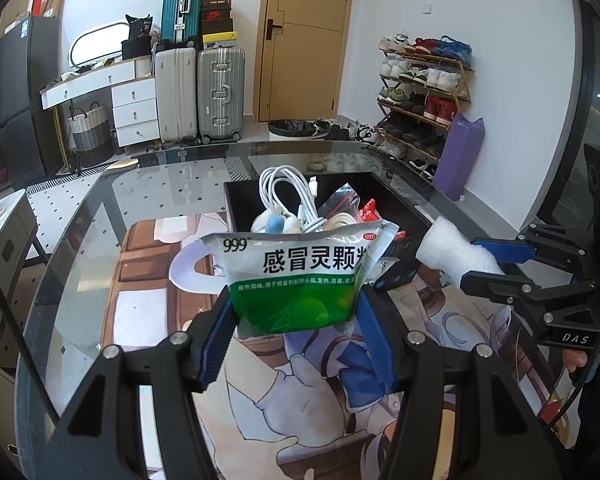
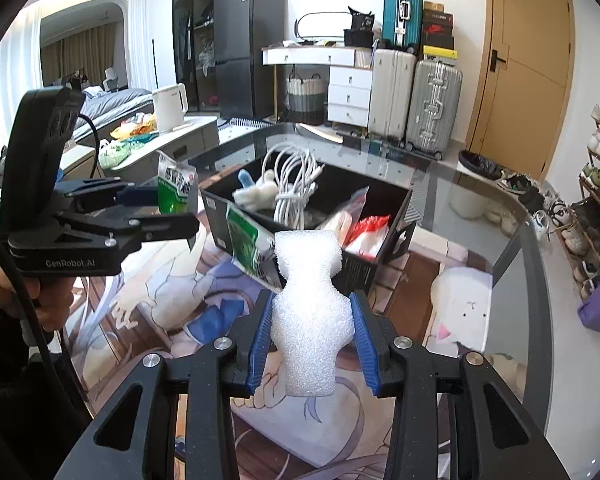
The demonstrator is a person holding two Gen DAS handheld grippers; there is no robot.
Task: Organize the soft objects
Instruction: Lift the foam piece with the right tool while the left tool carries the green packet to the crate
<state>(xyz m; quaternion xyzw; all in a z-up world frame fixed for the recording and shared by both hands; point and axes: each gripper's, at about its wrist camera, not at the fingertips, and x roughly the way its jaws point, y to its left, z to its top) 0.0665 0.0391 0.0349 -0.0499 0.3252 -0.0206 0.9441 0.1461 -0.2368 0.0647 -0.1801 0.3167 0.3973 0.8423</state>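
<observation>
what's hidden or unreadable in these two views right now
- Left wrist: the black bin's floor is hidden by the white cables and packets.
- Left wrist: the medicine pouch hides the bin's near wall.
- Right wrist: the foam piece covers part of a second green pouch.

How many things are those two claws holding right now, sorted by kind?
Green-and-white medicine pouch: 1, in the left gripper
White foam piece: 1, in the right gripper
Total: 2
</observation>
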